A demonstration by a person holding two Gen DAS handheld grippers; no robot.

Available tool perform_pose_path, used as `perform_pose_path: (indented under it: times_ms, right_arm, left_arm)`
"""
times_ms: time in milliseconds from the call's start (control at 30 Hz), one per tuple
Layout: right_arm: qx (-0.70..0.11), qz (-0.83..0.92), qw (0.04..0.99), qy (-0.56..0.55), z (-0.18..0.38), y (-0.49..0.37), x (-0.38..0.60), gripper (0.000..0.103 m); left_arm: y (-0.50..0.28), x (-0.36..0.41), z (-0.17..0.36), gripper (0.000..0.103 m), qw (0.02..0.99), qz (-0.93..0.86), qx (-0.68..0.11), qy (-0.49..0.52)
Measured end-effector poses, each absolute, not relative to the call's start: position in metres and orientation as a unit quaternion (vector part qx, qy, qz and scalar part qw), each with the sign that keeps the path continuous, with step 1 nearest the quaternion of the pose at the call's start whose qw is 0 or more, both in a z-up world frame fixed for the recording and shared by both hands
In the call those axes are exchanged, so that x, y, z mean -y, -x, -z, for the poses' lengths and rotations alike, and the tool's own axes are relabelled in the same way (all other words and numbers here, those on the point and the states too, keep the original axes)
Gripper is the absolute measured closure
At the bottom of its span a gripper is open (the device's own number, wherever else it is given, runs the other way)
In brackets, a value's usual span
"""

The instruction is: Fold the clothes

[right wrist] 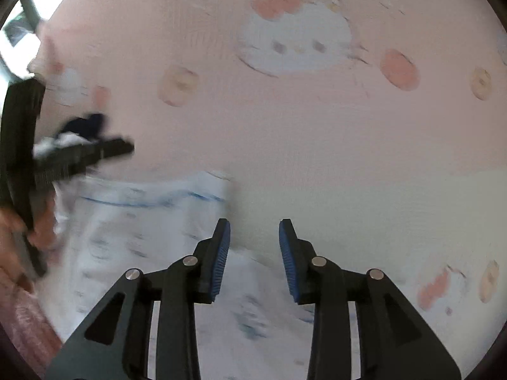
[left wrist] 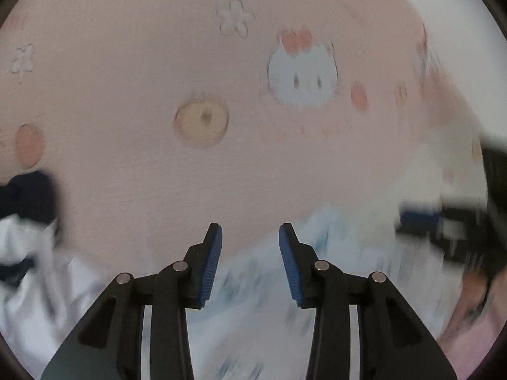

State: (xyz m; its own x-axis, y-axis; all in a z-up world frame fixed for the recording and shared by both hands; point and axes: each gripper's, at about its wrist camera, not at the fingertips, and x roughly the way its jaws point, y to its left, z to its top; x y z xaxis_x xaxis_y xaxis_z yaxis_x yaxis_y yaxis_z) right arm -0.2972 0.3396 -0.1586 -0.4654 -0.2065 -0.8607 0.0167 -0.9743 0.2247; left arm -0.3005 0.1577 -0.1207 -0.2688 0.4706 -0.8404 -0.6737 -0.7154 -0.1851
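Observation:
A white garment with small blue prints (left wrist: 317,253) lies on a pink cartoon-print sheet (left wrist: 126,95). My left gripper (left wrist: 250,234) hovers over the garment's upper edge, open, with nothing between its blue pads. In the right wrist view the same garment (right wrist: 142,231) shows a blue line along its top edge. My right gripper (right wrist: 255,231) stands open above the garment's right edge, with nothing between its pads. The left gripper (right wrist: 79,155) shows blurred at the left of that view, held by a hand (right wrist: 19,231).
A dark navy and white pile of clothes (left wrist: 25,215) lies at the left on the sheet; it shows small in the right wrist view too (right wrist: 82,126). A pale cream patch (right wrist: 380,205) lies to the right of the garment. The other gripper (left wrist: 443,224) appears blurred at the right edge.

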Motion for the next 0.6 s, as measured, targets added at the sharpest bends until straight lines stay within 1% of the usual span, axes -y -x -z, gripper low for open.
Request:
perform_pose_path:
  times_ms: [33, 100, 133, 167, 200, 233, 267, 300, 367, 433, 533, 600]
  right_arm:
    - [0.103, 0.847, 0.094, -0.513, 0.158, 0.3, -0.331, 0.071]
    - [0.112, 0.821, 0.15, -0.54, 0.174, 0.307, -0.304, 0.071]
    - [0.106, 0.808, 0.161, -0.556, 0.187, 0.31, -0.291, 0.071]
    - [0.093, 0.803, 0.15, -0.57, 0.198, 0.313, -0.286, 0.071]
    - [0.08, 0.796, 0.14, -0.583, 0.209, 0.316, -0.282, 0.072]
    - [0.069, 0.791, 0.13, -0.595, 0.219, 0.318, -0.278, 0.075]
    - [0.077, 0.796, 0.127, -0.586, 0.219, 0.32, -0.283, 0.076]
    - [0.082, 0.806, 0.107, -0.576, 0.215, 0.323, -0.292, 0.075]
    - [0.093, 0.831, 0.062, -0.545, 0.202, 0.324, -0.312, 0.074]
    - [0.122, 0.849, 0.03, -0.513, 0.184, 0.316, -0.331, 0.073]
    - [0.175, 0.861, 0.007, -0.478, 0.15, 0.281, -0.358, 0.064]
    - [0.178, 0.865, -0.032, -0.467, 0.135, 0.254, -0.374, 0.059]
  left_arm:
    - [0.291, -0.15, 0.127, 0.064, 0.366, -0.778, -0.115, 0.497]
    - [0.276, -0.133, 0.143, 0.064, 0.369, -0.755, -0.127, 0.526]
    - [0.271, -0.125, 0.152, 0.064, 0.368, -0.747, -0.135, 0.536]
    - [0.268, -0.117, 0.165, 0.064, 0.355, -0.748, -0.153, 0.539]
    - [0.271, -0.111, 0.17, 0.066, 0.347, -0.757, -0.15, 0.534]
    - [0.275, -0.105, 0.175, 0.077, 0.339, -0.765, -0.148, 0.528]
    - [0.287, -0.095, 0.173, 0.077, 0.324, -0.78, -0.118, 0.523]
    - [0.298, -0.089, 0.171, 0.077, 0.296, -0.795, -0.105, 0.52]
    - [0.314, -0.076, 0.157, 0.078, 0.271, -0.815, -0.06, 0.508]
    - [0.311, -0.071, 0.141, 0.077, 0.293, -0.811, -0.035, 0.506]
    - [0.271, -0.092, 0.123, 0.072, 0.35, -0.797, -0.056, 0.489]
    - [0.245, -0.109, 0.117, 0.072, 0.385, -0.784, -0.072, 0.482]
